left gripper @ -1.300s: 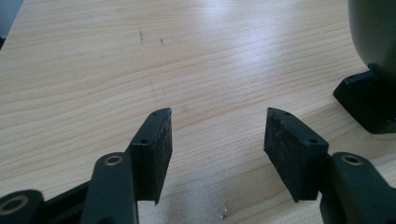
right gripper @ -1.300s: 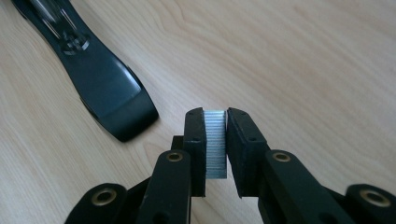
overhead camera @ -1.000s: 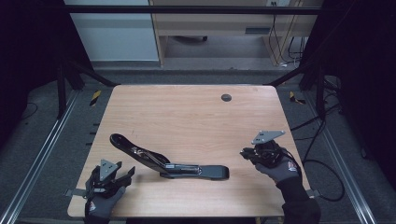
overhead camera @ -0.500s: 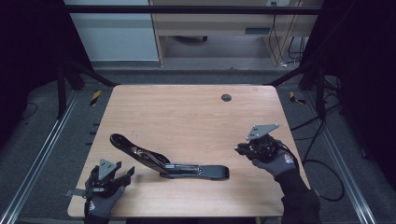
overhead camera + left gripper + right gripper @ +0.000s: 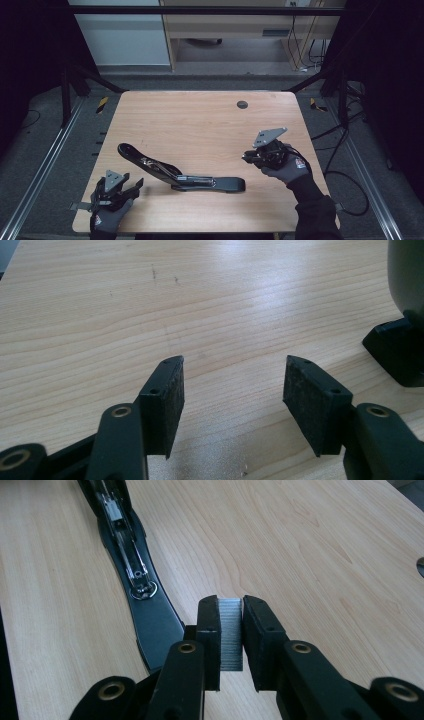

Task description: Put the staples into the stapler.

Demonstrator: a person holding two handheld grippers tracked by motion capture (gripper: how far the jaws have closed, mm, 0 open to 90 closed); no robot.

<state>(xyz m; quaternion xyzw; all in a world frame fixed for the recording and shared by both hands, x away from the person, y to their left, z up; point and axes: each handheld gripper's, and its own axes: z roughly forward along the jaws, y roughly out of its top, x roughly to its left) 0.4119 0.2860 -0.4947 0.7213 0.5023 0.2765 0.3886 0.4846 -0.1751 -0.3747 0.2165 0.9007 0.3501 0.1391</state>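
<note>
Pinching a strip of staples (image 5: 230, 632), my right gripper (image 5: 250, 156) has slid left toward the open stapler (image 5: 182, 175) at lower middle, ready for loading. My left gripper (image 5: 232, 390) rests spread.

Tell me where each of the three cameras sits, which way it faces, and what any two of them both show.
High view: above the person's side, facing forward and down on the wooden table and opened stapler; both gloved hands, left gripper, right gripper.
Left gripper view: rides the left gripper, facing across bare tabletop; open jaws, stapler part at right.
Right gripper view: rides the right gripper, facing the stapler; jaws clamp a staple strip.
Shared: all show the stapler and table.
</note>
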